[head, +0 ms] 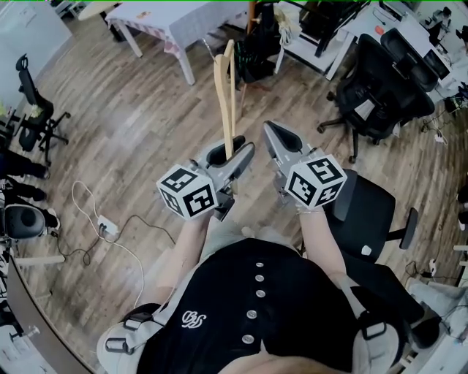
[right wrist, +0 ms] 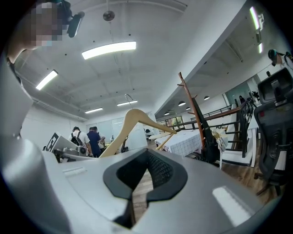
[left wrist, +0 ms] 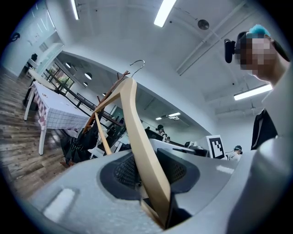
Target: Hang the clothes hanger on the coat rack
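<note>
- Dark buttoned shirt (head: pixel 256 307) of the person fills the bottom of the head view, with both forearms reaching up toward the frame's centre.
- Left gripper (head: pixel 235 157) sits just left of centre; in its own view the jaws are clamped on one wooden arm of the clothes hanger (left wrist: pixel 137 132), which runs between the pads.
- From that grip the hanger stands up toward the top of the head view, and its metal hook (left wrist: pixel 137 64) is free in the air, not on any peg.
- Right gripper (right wrist: pixel 139 185) is just right of the left one; its jaws stand a narrow gap apart with only floor showing between them, and they do not touch the hanger.
- Coat rack (right wrist: pixel 190 105), a brown pole with angled pegs, stands right of centre in the right gripper view, beyond the hanger, with dark items hanging low on it.
- White table (head: pixel 164 18) is at the upper left, black office chairs (head: pixel 373 80) at the right, and a white cable (head: pixel 102 219) on the wooden floor (head: pixel 131 124) at the left.
</note>
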{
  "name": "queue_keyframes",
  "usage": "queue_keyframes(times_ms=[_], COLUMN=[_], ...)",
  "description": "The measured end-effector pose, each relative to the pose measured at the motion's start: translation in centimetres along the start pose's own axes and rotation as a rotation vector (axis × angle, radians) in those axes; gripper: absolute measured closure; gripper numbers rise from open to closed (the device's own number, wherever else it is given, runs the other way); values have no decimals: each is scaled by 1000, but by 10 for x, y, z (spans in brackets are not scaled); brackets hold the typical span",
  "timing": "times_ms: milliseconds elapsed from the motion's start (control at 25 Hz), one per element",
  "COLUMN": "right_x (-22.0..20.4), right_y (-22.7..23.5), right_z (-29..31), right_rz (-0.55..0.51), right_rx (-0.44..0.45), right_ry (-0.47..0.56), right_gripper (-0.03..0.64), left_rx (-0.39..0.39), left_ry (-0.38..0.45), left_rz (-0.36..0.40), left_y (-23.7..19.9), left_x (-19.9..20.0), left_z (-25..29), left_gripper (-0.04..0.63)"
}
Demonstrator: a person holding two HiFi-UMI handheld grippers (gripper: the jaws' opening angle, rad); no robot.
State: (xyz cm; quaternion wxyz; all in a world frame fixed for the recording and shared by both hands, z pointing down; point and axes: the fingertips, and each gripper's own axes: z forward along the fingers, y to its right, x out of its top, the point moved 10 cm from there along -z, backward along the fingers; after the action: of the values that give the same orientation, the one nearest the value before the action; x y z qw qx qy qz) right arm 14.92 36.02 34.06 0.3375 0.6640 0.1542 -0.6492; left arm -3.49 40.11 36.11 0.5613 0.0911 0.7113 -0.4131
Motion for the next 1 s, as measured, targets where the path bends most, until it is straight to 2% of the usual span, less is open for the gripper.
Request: queue_keyframes(times_ms=[240,480,1000], right_x=[0,8,52], right_y=[14,47,106], right_z=[14,49,194], right_rz=[-2,-3,-39], right_rx=[26,19,2], right_ry=[-30,-10,30], right_gripper=[618,618,618], left_rx=[35,45,-5], left_ry=[11,5,-13], left_rz=[-22,-1,45], left_y=[-16,-48,-177], left_x=[4,15,97], left_z=[20,47,116], left_gripper=[479,479,479])
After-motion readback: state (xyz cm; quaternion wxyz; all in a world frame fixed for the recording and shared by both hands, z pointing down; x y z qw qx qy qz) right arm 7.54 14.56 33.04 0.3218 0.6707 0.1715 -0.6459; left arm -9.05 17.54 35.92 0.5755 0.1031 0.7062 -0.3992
